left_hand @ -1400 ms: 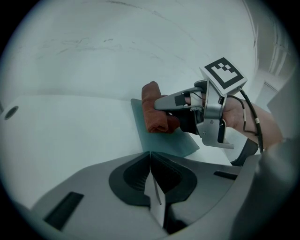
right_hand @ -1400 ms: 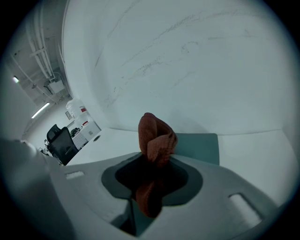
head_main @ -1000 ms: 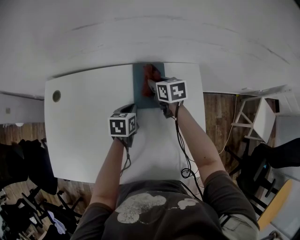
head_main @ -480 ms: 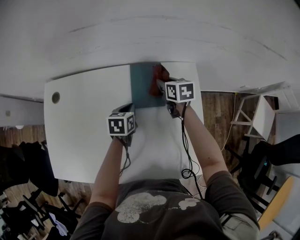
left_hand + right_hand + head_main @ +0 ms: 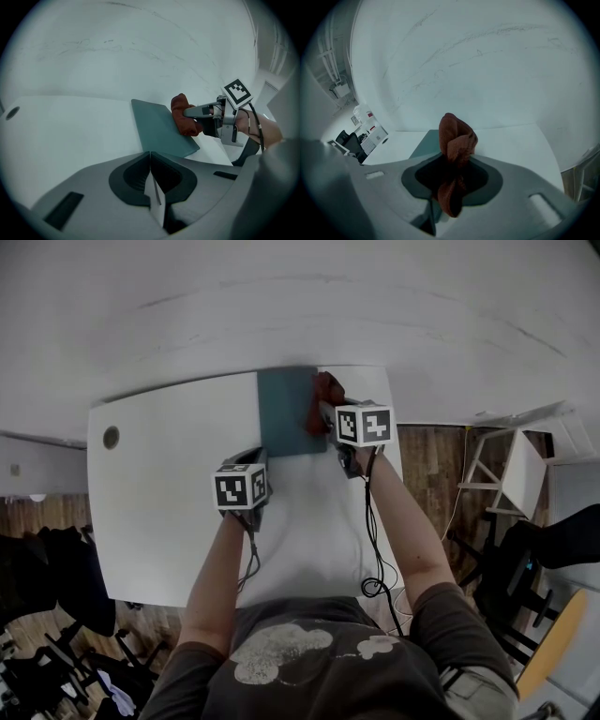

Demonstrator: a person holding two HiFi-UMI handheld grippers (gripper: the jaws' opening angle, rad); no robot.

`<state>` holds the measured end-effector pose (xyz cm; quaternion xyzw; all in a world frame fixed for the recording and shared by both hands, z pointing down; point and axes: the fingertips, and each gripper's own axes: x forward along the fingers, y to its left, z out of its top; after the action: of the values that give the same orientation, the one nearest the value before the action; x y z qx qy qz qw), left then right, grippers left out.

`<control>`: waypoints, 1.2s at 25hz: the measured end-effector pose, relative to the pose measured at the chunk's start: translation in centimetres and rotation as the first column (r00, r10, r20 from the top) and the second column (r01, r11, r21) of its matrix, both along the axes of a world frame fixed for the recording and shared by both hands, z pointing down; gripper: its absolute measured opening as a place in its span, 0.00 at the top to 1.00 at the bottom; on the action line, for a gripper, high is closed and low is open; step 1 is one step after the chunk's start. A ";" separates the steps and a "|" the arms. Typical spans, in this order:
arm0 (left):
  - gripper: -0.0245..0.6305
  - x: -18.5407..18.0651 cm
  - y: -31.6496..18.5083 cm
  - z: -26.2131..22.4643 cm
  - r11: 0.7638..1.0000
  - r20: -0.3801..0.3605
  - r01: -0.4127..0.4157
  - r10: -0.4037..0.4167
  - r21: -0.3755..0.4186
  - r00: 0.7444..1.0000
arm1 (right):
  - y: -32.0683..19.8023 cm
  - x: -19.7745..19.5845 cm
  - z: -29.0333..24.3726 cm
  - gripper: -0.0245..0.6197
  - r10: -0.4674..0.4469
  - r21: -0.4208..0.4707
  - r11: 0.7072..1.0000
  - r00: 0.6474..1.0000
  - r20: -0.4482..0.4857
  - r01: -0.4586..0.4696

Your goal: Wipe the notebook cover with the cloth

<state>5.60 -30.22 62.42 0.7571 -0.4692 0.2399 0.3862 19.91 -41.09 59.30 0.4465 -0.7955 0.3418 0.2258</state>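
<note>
A teal notebook lies flat at the far edge of the white table. My right gripper is shut on a bunched rust-red cloth, which sits at the notebook's right edge. The left gripper view shows the cloth resting on the notebook, with the right gripper behind it. In the right gripper view the cloth sticks up from between the jaws, the notebook showing to its left. My left gripper is shut and empty, its tips at the notebook's near left corner.
A round cable hole sits near the table's far left corner. A wall runs just behind the table. A white stool stands on the wood floor to the right, dark chairs to the left. A black cable hangs from the right gripper.
My right gripper has drawn the cloth rightwards across the notebook, from about its middle to its right edge, uncovering more teal cover. The left gripper has barely moved.
</note>
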 end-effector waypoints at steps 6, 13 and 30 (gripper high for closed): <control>0.96 0.0 0.0 -0.2 1.000 0.018 -0.013 0.013 0.016 1.000 | 1.1 -1.5 -2.1 0.79 -0.027 0.020 0.999 0.999 0.046 0.026; 0.96 -0.7 0.7 -2.0 0.999 -0.012 -0.013 0.013 0.040 1.000 | 4.2 -6.8 -3.9 0.80 -0.133 0.011 0.991 0.979 0.154 0.133; 0.96 -1.9 3.3 -3.2 0.999 -0.011 -0.014 0.015 0.031 1.000 | 8.5 -12.5 -0.3 0.79 -0.211 -0.074 0.972 0.969 0.127 0.221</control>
<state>3.70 -26.96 59.23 0.7677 -0.4653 0.2311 0.3752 7.37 -32.57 59.03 0.3259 -0.8356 0.3754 0.2336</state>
